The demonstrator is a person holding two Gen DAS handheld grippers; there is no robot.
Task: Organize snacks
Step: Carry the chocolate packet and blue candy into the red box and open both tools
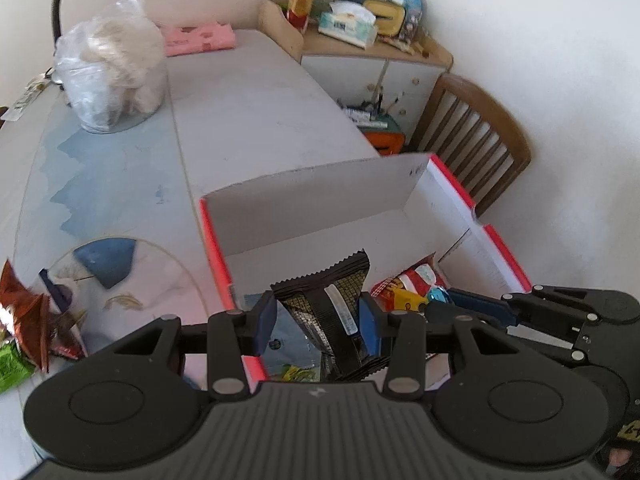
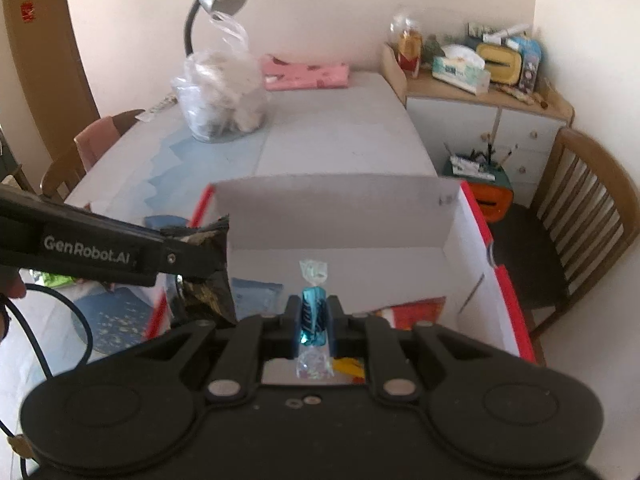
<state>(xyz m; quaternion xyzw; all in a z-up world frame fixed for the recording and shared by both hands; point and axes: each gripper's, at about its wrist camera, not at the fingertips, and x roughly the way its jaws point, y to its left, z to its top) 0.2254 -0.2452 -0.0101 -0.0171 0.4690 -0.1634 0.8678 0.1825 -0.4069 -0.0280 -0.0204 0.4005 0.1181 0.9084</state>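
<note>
- Step in hand, by my reading: both grippers carried a snack over the red-edged box (image 1: pixel 216 248), ahead of a drop. Neither item had been let go.
- Left gripper (image 1: pixel 318 320): jaws part-way open, blue pads clamped on either side of a black snack packet (image 1: pixel 328 304). Packet stood roughly upright, its crimped top edge above the pads, hanging over the box's near-left corner.
- Right gripper (image 2: pixel 314 318): jaws nearly fully closed, pinching a blue wrapped candy (image 2: pixel 313 312) by its body; twisted clear ends stuck out above and below the pads.
- Box sat at the table (image 1: pixel 248 112) edge, far flap raised. Several bright wrappers (image 1: pixel 408 292) already lay inside on the right.
- A few loose snacks (image 1: pixel 28 320) waited on the table left of the box.
- Next move likely calls for lowering each item inside the walls, then opening the jaws; the candy is light and may cling to a pad.
</note>
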